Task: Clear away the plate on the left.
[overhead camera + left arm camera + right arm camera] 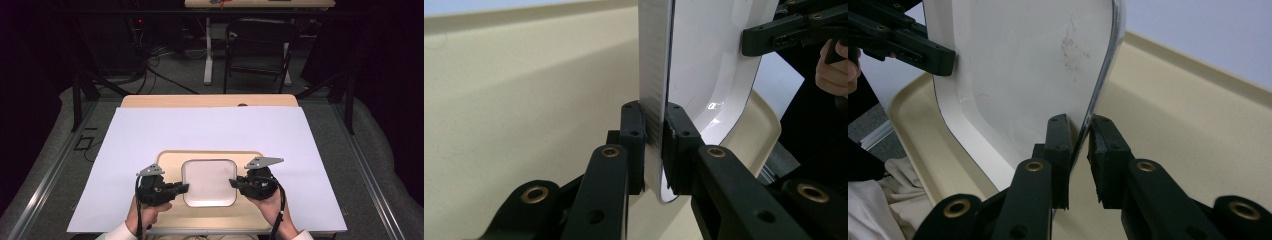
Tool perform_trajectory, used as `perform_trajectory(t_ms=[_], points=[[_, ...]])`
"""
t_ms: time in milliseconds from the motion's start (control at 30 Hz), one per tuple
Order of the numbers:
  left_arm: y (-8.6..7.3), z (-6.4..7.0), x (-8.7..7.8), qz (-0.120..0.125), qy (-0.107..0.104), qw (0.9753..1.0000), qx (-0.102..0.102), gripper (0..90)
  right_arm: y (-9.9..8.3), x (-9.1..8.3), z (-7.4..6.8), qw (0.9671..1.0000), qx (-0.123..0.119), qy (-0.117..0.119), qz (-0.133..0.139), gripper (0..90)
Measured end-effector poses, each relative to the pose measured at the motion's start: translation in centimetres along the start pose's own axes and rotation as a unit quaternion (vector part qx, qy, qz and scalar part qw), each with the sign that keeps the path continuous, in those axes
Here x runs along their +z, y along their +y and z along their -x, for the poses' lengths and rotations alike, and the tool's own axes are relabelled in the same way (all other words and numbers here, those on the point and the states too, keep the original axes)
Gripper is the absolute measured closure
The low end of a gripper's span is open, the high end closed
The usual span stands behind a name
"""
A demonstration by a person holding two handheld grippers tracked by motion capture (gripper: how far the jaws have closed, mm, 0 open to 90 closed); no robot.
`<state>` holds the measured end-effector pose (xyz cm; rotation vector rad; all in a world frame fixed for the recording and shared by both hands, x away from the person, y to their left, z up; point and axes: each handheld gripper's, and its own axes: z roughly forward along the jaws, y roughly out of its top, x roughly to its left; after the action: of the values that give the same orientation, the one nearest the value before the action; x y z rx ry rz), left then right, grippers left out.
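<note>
A white square plate (209, 182) lies between the two grippers, over a beige tray (170, 159) on the bench. The left gripper (655, 145) has its jaws clenched on one plate rim; the right gripper (1079, 150) has its jaws clamped on the opposite rim.

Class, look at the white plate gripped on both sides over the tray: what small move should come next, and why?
Probably a slow, level lift with both hands together. The left gripper and right gripper each clamp opposite rims of the white plate, which sits over the beige tray. With both rims held, raising one side alone would tilt the plate.
</note>
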<state>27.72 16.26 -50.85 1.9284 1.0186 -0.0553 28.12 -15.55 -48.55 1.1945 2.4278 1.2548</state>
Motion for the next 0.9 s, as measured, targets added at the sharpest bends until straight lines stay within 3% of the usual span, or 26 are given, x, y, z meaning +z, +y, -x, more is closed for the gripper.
perform_trajectory(t_ms=[500,900], points=[[-1.0,0.0,0.4,-0.027,-0.007,0.9996,-0.009,80.4,-1.0,0.6,0.0,0.9994,0.013,0.012,-0.030,79.2],[-1.5,-0.9,1.5,-0.051,0.009,0.9986,-0.011,80.1,-1.4,2.2,0.5,0.9981,0.014,0.014,-0.059,78.6]])
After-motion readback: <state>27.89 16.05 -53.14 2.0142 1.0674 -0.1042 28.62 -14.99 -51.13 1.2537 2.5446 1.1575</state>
